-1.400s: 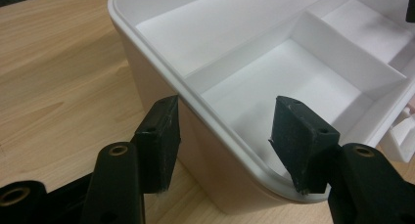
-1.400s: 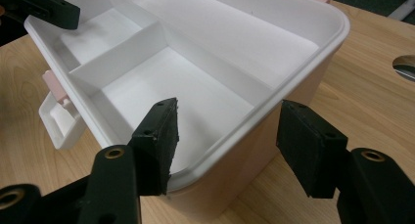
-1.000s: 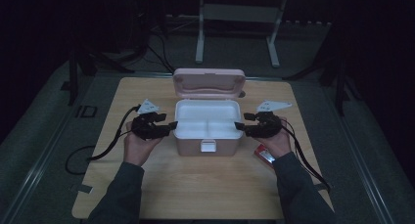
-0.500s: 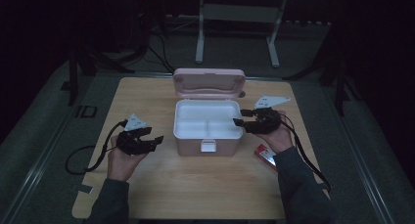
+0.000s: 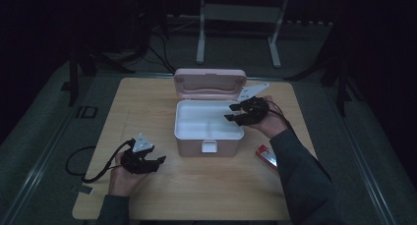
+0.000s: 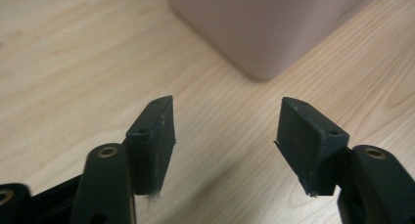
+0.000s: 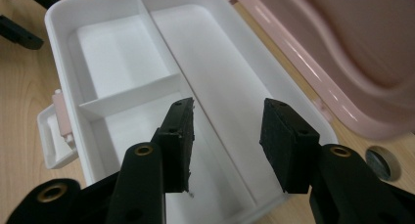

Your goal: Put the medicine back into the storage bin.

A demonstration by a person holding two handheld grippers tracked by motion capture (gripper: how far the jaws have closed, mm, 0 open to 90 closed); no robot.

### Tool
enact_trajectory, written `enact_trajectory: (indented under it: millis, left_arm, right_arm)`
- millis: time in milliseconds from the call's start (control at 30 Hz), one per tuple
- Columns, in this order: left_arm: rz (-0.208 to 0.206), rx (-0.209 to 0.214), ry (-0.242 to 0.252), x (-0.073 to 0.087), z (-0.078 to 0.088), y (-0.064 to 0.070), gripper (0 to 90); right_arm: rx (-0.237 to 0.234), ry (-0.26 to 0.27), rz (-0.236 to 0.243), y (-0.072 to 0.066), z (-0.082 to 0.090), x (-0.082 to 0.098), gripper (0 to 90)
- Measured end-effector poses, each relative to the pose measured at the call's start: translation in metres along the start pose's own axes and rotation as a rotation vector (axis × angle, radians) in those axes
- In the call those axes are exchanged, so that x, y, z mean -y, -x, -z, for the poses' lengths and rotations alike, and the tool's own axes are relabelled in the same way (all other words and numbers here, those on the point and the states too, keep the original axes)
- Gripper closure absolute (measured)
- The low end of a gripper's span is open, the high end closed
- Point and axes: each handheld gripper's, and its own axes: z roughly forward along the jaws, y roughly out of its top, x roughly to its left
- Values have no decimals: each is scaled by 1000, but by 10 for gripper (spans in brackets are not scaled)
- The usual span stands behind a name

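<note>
Since a second ago the left claw (image 5: 158, 161) has drawn back from the box's (image 5: 209, 136) left side and sunk toward the near-left part of the table (image 5: 221, 195), while the right claw (image 5: 235, 113) has lifted from the box's right rim and now hangs over the inside. The left claw's jaws have just been opening and stand wide and released, nothing between them; in the left gripper view they hover over bare wood with a pink corner of the box (image 6: 264, 33) ahead. The right claw's jaws have just been closing, yet they are still apart and grip nothing; in the right gripper view they point down at the white tray (image 7: 147, 82), whose dividers make one long compartment and two smaller ones.

The box sits around the middle of the table, its pink lid (image 5: 210, 82) thrown back and standing up behind it, its white latch (image 5: 208, 147) facing the person. A small red thing (image 5: 267, 155) lies flat on the wood just right of the box, near the right sleeve (image 5: 300, 181).

The table is pale wood with a straight grain, lit well enough up close. Around it the room is dark: grey floor, a light metal stand (image 5: 236, 33) behind the table, and black cables (image 5: 78, 166) trailing off the left edge.
</note>
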Motion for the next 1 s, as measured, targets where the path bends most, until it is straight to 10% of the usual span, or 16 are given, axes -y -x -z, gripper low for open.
enact_trajectory:
  millis: [567, 1000]
  left_arm:
    - [16, 11, -10, 9, -6, 1, 381]
    - [15, 11, -9, 9, -6, 1, 382]
  right_arm:
    - [-140, -332, 316, -7, -39, -54, 611]
    - [-205, -486, 400, -9, -51, -81, 593]
